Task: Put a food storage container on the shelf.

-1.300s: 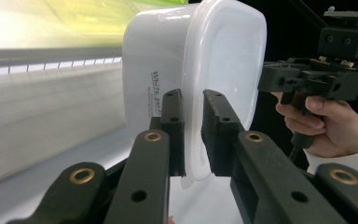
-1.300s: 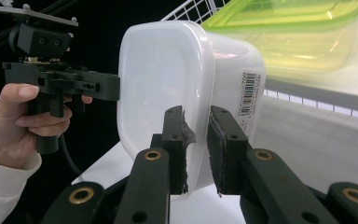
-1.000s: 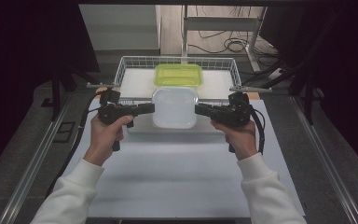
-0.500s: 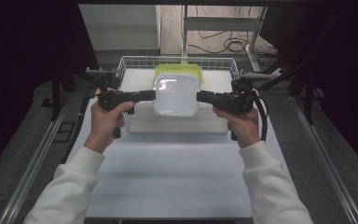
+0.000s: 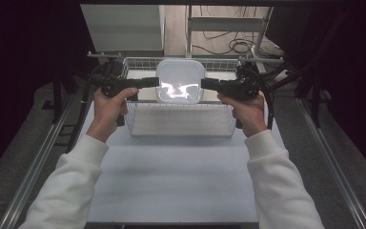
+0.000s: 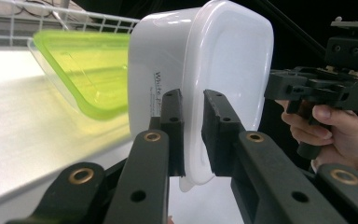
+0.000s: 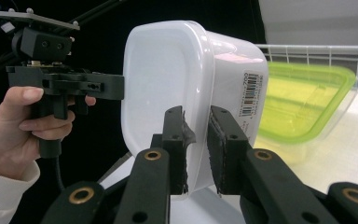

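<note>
A white plastic container (image 5: 180, 81) hangs in the air over the wire basket (image 5: 181, 119), held from both sides. My left gripper (image 5: 156, 82) is shut on its left rim and my right gripper (image 5: 204, 84) on its right rim. The left gripper view has the jaws (image 6: 193, 100) pinching the container's (image 6: 223, 70) edge, with a green-lidded box (image 6: 88, 70) behind it in the basket. In the right gripper view the right gripper (image 7: 196, 116) clamps the opposite edge of the container (image 7: 168, 79), near a barcode label; the green-lidded box (image 7: 303, 102) lies beyond.
The wire basket stands at the far middle of the white table (image 5: 181, 176), its mesh walls (image 7: 317, 53) rising around the green-lidded box. Metal rails (image 5: 38, 162) run along both table sides. Cables and a stand lie on the floor behind.
Both hands have lifted the white container and carried it away from the person, over the basket. In the high view it now covers the green-lidded box.
</note>
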Available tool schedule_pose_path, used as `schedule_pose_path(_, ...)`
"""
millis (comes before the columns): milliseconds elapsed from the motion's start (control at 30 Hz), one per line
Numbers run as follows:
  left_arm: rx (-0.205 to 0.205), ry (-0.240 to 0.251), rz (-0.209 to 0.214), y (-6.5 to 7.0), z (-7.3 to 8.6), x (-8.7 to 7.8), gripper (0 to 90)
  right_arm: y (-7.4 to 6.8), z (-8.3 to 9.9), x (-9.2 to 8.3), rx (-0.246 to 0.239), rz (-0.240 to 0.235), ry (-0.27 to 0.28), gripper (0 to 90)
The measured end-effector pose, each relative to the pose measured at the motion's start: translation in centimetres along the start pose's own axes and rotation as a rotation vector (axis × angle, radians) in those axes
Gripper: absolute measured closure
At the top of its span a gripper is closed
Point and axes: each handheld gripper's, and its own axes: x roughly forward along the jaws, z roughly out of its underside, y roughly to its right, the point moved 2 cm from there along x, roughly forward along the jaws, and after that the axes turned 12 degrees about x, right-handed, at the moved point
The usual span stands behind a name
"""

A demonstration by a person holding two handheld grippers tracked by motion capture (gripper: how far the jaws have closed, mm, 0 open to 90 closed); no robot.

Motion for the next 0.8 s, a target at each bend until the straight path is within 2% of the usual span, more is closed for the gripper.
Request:
schedule_pose_path(500,-0.023,-0.001,-0.015,-2.1,-2.9,0.9,78.9,1.3,-3.5,1.6,0.042,-0.017,-0.009,77.0)
schedule_pose_path(667,-0.051,0.002,-0.021,-2.9,-3.4,1.8,78.8,1.9,-4.4,2.0,0.044,0.001,-0.015,76.9)
schedule_pose_path(800,-0.058,-0.006,-0.032,-3.2,-3.9,2.4,78.7,2.5,-5.0,2.3,0.054,0.014,-0.016,76.7)
